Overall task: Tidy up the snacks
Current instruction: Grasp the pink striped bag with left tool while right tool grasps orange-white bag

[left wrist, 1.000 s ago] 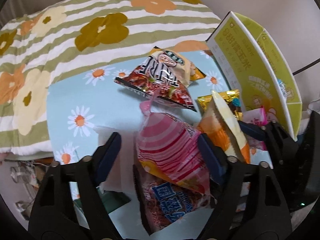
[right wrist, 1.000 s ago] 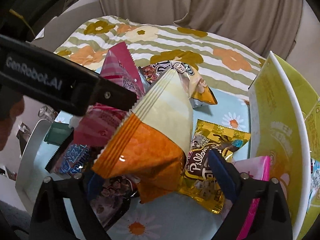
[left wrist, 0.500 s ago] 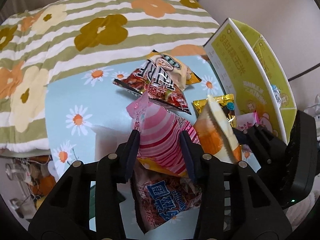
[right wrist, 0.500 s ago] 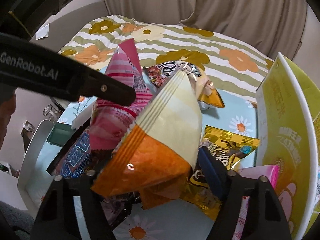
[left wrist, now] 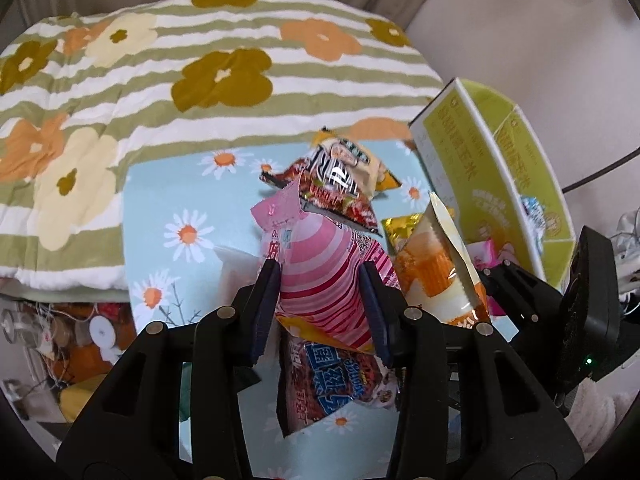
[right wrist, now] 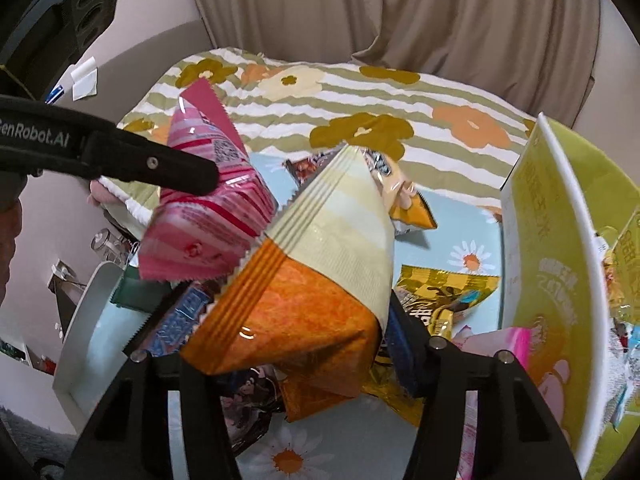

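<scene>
The left gripper [left wrist: 320, 276] was clamped on a pink striped snack bag [left wrist: 320, 272], held above the daisy-print cloth [left wrist: 168, 200], long axis upright, its crimped end up. The right gripper's [right wrist: 280, 344] jaws were closing on an orange-and-cream bag [right wrist: 304, 280], crimped edge tilted up-left. "GenRobot.AI" showed on the left tool; a gold packet [right wrist: 448, 288] lay beside the yellow box [right wrist: 560, 240].

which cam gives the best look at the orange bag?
Right wrist. The orange bag fills the centre, showing its full orange and cream face between the closing right claw jaws. The left wrist view shows it edge-on, beside the pink bag, partly hidden by the left claw.
</scene>
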Demonstrator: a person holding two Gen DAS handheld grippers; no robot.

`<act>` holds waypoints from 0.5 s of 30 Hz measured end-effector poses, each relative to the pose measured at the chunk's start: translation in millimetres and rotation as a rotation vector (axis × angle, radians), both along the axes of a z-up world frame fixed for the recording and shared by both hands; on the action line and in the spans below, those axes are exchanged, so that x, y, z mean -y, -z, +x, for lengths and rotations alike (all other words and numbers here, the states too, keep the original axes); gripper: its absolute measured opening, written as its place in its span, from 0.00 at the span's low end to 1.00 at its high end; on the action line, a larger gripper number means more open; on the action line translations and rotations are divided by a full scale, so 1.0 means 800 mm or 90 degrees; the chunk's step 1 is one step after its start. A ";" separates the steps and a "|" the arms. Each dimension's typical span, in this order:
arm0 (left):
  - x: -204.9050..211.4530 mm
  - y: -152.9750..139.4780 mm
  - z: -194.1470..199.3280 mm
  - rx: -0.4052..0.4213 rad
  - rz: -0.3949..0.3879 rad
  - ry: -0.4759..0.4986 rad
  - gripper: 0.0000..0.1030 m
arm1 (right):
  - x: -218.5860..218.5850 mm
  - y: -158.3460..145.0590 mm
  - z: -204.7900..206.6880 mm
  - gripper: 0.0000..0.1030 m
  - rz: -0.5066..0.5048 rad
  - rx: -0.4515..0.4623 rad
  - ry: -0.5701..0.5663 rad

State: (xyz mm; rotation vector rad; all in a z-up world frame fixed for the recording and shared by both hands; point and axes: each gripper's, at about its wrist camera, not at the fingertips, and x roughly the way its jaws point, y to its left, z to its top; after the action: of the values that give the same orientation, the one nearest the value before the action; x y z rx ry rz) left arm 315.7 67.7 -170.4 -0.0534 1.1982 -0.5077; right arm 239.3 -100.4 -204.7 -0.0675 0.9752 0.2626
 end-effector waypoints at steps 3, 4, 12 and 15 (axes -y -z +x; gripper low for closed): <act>-0.008 -0.023 -0.005 0.023 -0.010 -0.007 0.36 | 0.003 -0.020 -0.005 0.51 0.009 0.006 0.010; -0.010 -0.033 -0.006 0.033 -0.016 -0.008 0.36 | 0.005 -0.029 -0.007 0.51 0.015 0.005 0.017; -0.010 -0.106 -0.013 0.105 -0.051 0.007 0.36 | 0.037 -0.115 -0.019 0.51 0.059 0.055 0.078; 0.002 -0.131 -0.016 0.133 -0.054 0.019 0.36 | 0.053 -0.146 -0.025 0.51 0.064 0.082 0.100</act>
State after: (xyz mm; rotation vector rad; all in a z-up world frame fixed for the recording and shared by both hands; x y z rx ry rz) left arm 303.0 66.2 -65.3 -0.0533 0.9746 -0.5764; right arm 219.3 -142.7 -87.9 0.0835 0.8334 0.1611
